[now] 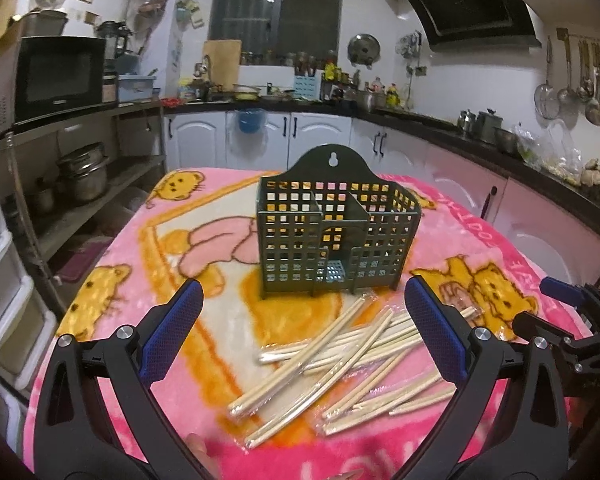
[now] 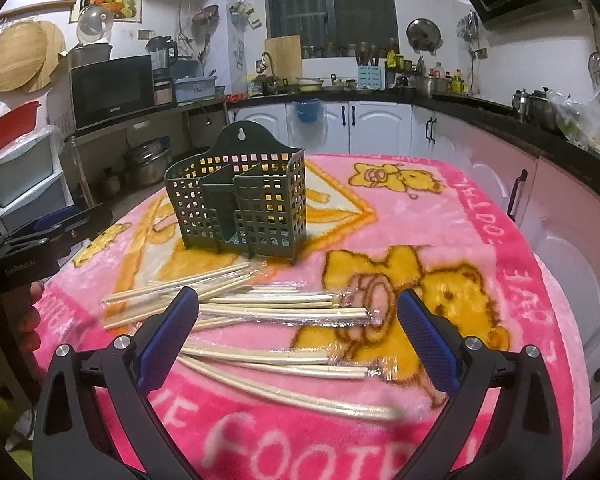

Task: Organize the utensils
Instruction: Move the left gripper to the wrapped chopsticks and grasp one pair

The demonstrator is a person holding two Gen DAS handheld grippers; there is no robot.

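A dark green lattice utensil holder (image 1: 332, 236) (image 2: 244, 204) stands upright on the pink blanket, its compartments holding nothing. Several pairs of pale chopsticks in clear wrap (image 1: 340, 356) (image 2: 260, 320) lie scattered in front of it. My left gripper (image 1: 302, 332) hovers open above the chopsticks, blue pads wide apart, nothing between them. My right gripper (image 2: 298, 336) is also open over the pile, holding nothing. In the left wrist view the right gripper (image 1: 560, 320) shows at the right edge. The left gripper (image 2: 48, 232) appears at the left edge of the right wrist view.
The table carries a pink cartoon-bear blanket (image 1: 112, 280) (image 2: 440, 220). White and pink cabinets (image 2: 540, 208) curve around the right and back. A metal shelf with pots and a microwave (image 1: 60, 76) stands to the left. A person's fingers (image 2: 32, 312) show at the left edge.
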